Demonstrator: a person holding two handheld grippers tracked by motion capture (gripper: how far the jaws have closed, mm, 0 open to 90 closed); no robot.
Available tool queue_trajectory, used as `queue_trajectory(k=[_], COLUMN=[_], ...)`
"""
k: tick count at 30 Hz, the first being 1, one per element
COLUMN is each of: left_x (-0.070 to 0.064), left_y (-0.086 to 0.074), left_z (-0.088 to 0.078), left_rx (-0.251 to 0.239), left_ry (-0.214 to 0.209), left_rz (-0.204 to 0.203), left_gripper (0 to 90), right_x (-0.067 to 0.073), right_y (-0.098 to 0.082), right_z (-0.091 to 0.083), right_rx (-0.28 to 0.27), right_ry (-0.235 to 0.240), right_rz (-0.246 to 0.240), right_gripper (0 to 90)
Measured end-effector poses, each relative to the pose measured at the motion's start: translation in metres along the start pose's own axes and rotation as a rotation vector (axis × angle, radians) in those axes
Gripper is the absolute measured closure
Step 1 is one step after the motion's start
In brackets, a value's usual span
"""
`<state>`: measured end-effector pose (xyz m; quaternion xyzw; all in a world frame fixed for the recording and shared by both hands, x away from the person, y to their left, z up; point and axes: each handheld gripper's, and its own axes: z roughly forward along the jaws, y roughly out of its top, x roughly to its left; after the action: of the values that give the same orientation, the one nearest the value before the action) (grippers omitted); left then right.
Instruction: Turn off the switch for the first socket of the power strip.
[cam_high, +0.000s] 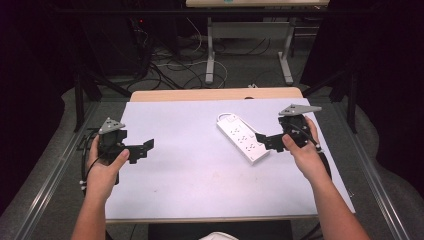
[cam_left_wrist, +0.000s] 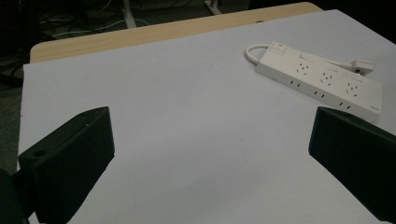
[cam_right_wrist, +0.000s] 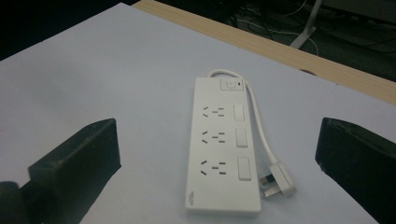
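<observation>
Power strip (cam_right_wrist: 224, 149) — white, three sockets in a row, each with its own rocker switch, and a master switch at the far end. It lies flat on the pale surface (cam_high: 190, 170), straight ahead of the right gripper (cam_high: 265, 141) and between the lines of its two jaws, near them but not touched. Its short white cord (cam_right_wrist: 259, 126) loops from the far end back along the switch side and ends in a plug (cam_right_wrist: 278, 184), which lies loose beside the near corner, closest to the jaw on that side.

Right gripper: jaws spread as wide as they go, holding nothing. Left gripper (cam_high: 141, 150): jaws likewise wide apart and empty, held over bare surface well apart from the strip, which sits ahead and off toward one of its jaws (cam_left_wrist: 322, 79).

Hazards, as judged from this layout:
- The strip is broad and smooth. Jaws closing across its width could seat on the edges only, so it might pivot or slide out.
- The cord and plug lie in the path of one jaw — a close from here could pinch the cord against the casing, or push the plug and skew the strip.
- A jaw pressing on the top face could trip a rocker switch.
- With the left gripper far off, nothing steadies the strip if it is nudged along the surface.
</observation>
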<state>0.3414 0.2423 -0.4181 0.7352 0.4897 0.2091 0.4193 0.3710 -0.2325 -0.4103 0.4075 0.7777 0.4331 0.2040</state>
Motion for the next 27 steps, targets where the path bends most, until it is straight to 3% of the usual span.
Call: queue_trajectory(k=[2, 9, 16, 23, 27], left_x=[0.001, 0.002, 0.004, 0.006, 0.006], left_y=[0.0, -0.001, -0.001, 0.0, -0.001], left_z=[-0.001, -0.002, -0.003, -0.002, 0.001], left_rx=[0.005, 0.002, -0.003, 0.0, 0.009], left_ry=[0.005, 0.007, 0.014, 0.021, 0.019], left_rz=[0.011, -0.005, -0.005, -0.005, -0.007], left_gripper=[0.2, 0.2, 0.2, 0.2, 0.3], right_x=[-0.003, -0.02, -0.042, -0.066, -0.074], right_y=[-0.005, -0.021, -0.036, -0.053, -0.059], right_z=[-0.006, -0.022, -0.035, -0.034, -0.034], right_rx=[-0.001, -0.004, -0.008, 0.011, 0.024], right_ry=[0.004, -0.028, -0.095, -0.166, -0.172], right_rz=[0.006, 0.049, 0.091, 0.141, 0.163], right_gripper=[0.0, 0.0, 0.0, 0.0, 0.0])
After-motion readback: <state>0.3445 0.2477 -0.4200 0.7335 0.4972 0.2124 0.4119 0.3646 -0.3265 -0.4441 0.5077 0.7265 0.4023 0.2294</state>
